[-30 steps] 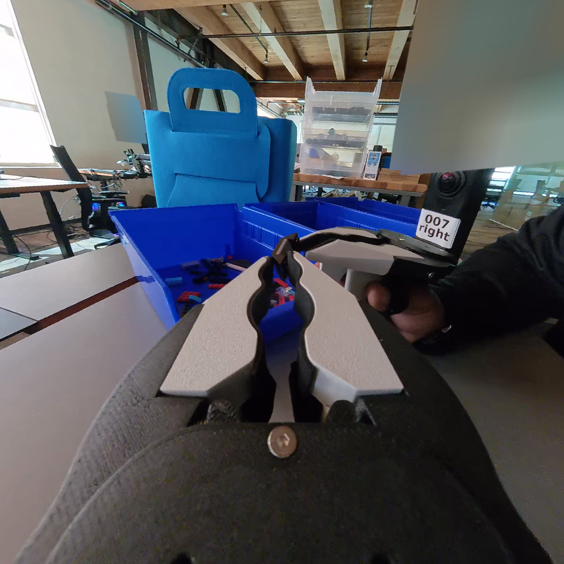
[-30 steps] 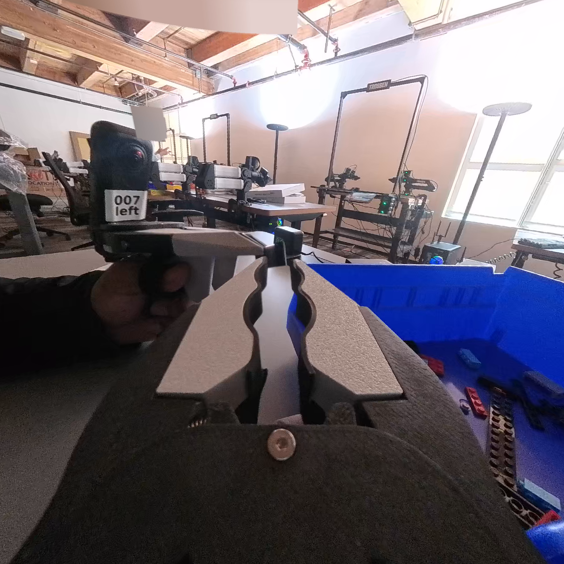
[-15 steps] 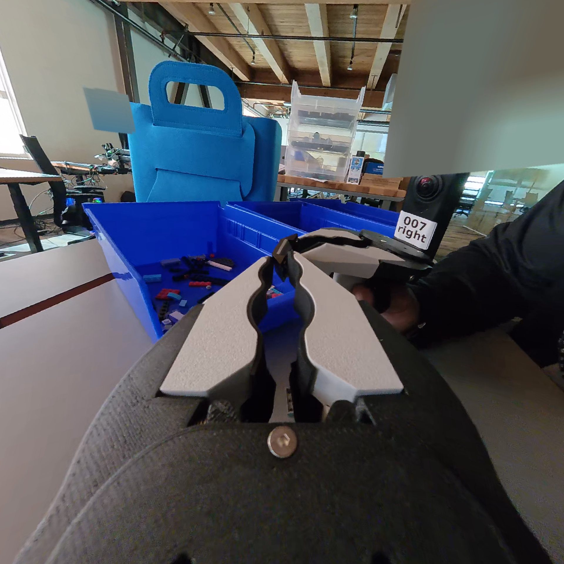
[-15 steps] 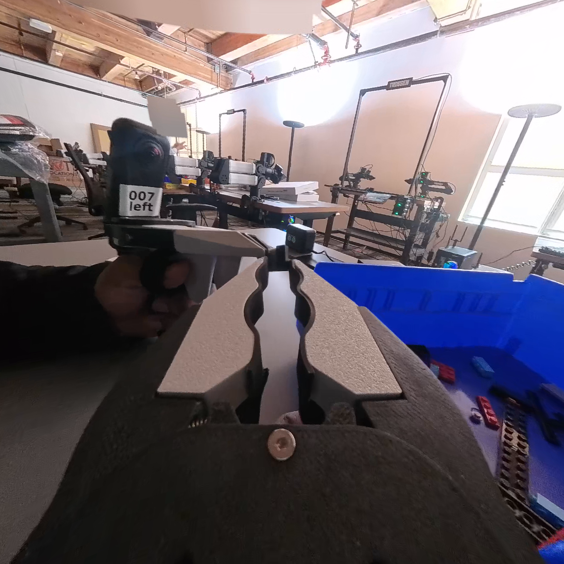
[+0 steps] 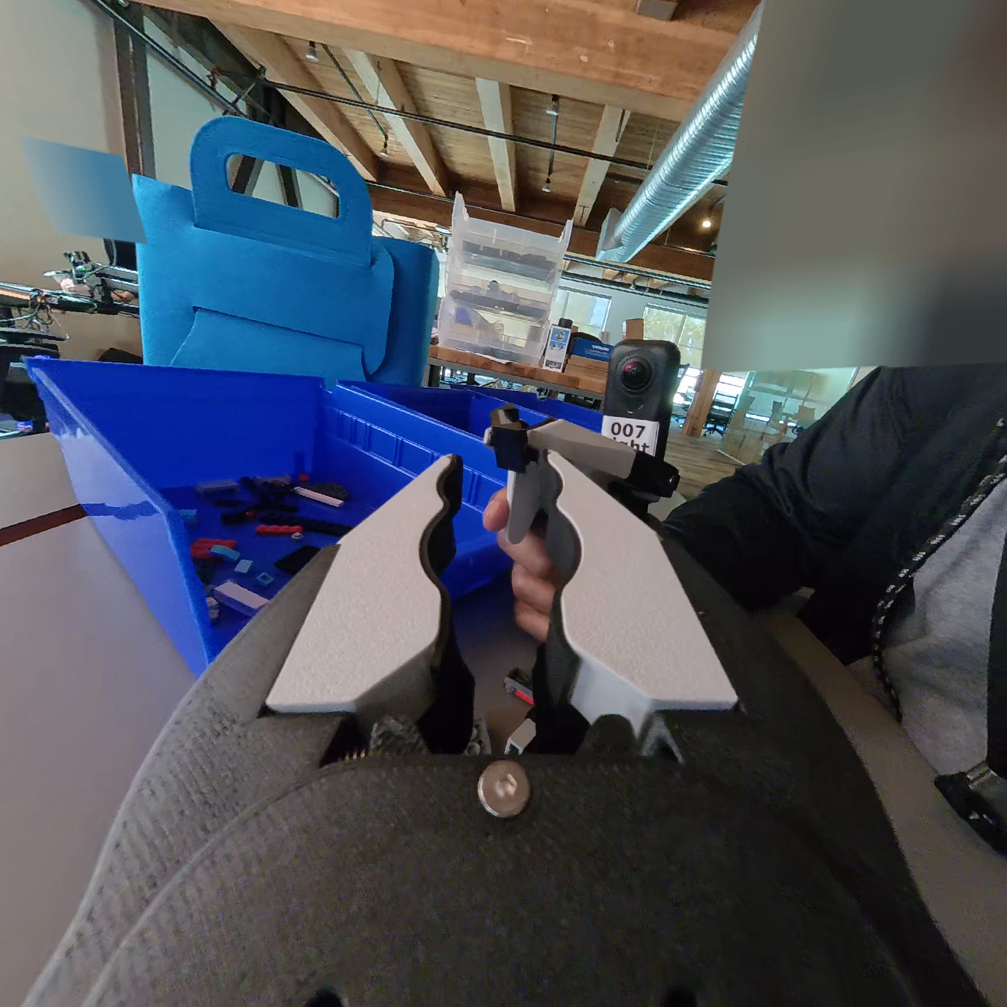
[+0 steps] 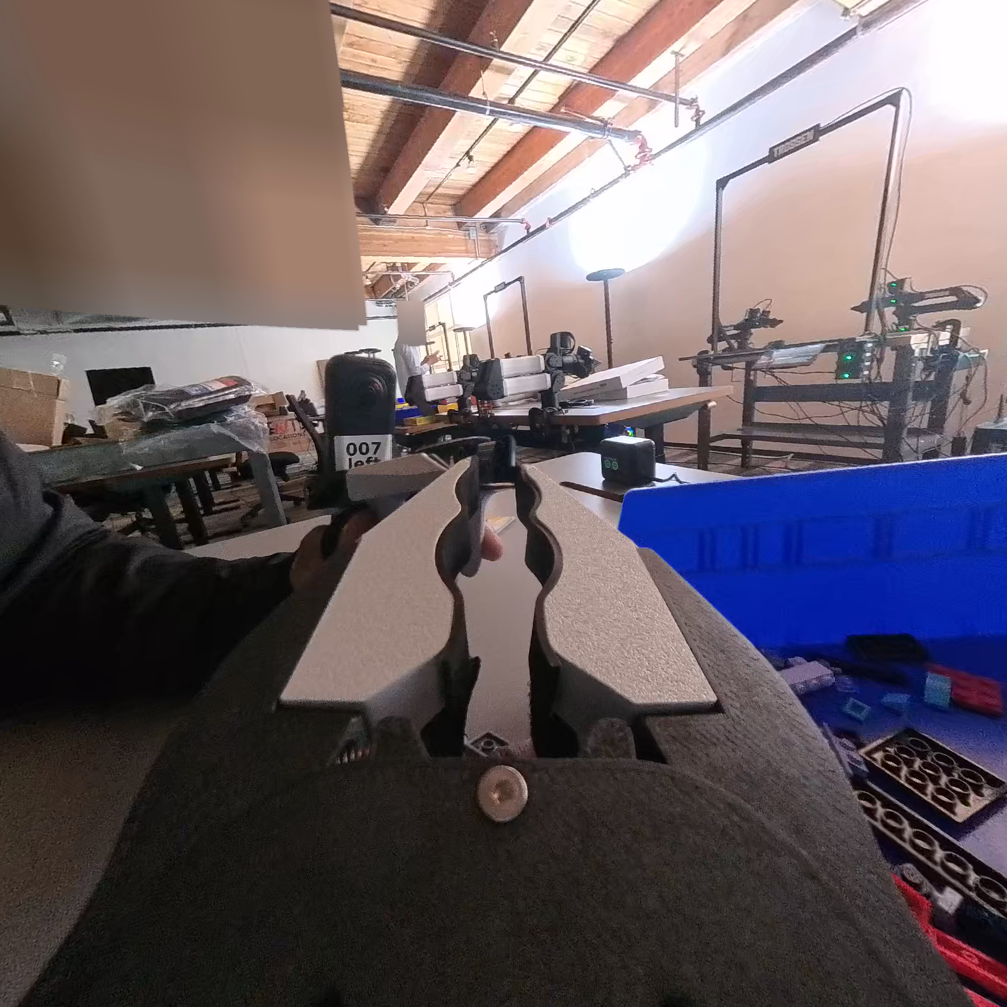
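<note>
My left gripper (image 5: 498,477) is open and empty, its jaws well apart above the grey table. Straight ahead of it, tip to tip, a hand holds my right gripper (image 5: 509,436). A blue bin (image 5: 163,436) of loose toy bricks (image 5: 272,523) stands to the left. A small red and grey brick (image 5: 517,684) lies on the table under the left gripper. In the right wrist view my right gripper (image 6: 496,471) is open with a narrow gap and holds nothing. The blue bin (image 6: 817,545) is at its right, with black plates (image 6: 926,774) and a red brick (image 6: 975,692) inside.
A blue felt bag (image 5: 261,283) and stacked clear drawers (image 5: 501,294) stand behind the bin, next to a second blue bin (image 5: 436,398). A person's dark sleeve (image 5: 817,490) fills the right. A small black cube (image 6: 626,460) sits on the table; benches with robot arms (image 6: 545,376) lie beyond. Both grippers' tips are close together, under 4 cm apart.
My left gripper's jaws have opened wider. Both grippers have swung round and now face each other more squarely, tip to tip. The right gripper's gap is about the same.
</note>
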`<state>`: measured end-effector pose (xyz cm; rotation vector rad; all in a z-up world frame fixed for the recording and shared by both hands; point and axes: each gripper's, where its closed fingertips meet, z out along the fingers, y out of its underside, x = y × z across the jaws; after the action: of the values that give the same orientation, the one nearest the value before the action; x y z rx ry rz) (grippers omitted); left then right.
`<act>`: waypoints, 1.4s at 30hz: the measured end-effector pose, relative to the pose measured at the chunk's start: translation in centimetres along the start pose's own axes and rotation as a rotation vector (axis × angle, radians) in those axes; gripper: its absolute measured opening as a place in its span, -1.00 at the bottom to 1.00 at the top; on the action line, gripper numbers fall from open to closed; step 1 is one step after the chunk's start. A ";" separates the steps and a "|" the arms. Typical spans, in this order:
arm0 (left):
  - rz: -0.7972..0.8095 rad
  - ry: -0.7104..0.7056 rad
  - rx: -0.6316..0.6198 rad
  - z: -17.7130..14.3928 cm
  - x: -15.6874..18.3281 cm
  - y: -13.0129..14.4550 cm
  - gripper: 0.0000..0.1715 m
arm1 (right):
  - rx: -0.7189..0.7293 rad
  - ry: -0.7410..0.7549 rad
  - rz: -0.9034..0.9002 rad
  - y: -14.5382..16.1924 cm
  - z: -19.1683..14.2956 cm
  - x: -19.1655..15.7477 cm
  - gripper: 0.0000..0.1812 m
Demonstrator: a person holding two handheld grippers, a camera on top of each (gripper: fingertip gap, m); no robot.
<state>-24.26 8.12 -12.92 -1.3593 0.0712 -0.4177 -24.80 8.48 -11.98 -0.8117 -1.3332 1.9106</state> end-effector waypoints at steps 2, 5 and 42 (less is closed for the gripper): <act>0.014 0.006 -0.005 0.1 0.2 0.1 -0.75 | -0.005 -0.010 -0.008 0.1 0.1 -0.3 -0.86; 0.018 0.026 -0.002 0.1 0.6 0.1 -0.85 | -0.006 -0.014 -0.005 0.1 0.1 -0.3 -0.86; 0.286 -0.178 -0.362 -0.9 -2.2 3.5 -0.86 | -0.433 0.365 -1.018 4.4 0.1 1.4 -0.69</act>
<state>-25.72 8.59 -16.86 -1.7081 0.1992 -0.0408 -26.46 8.44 -16.29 -0.4709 -1.5150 0.6663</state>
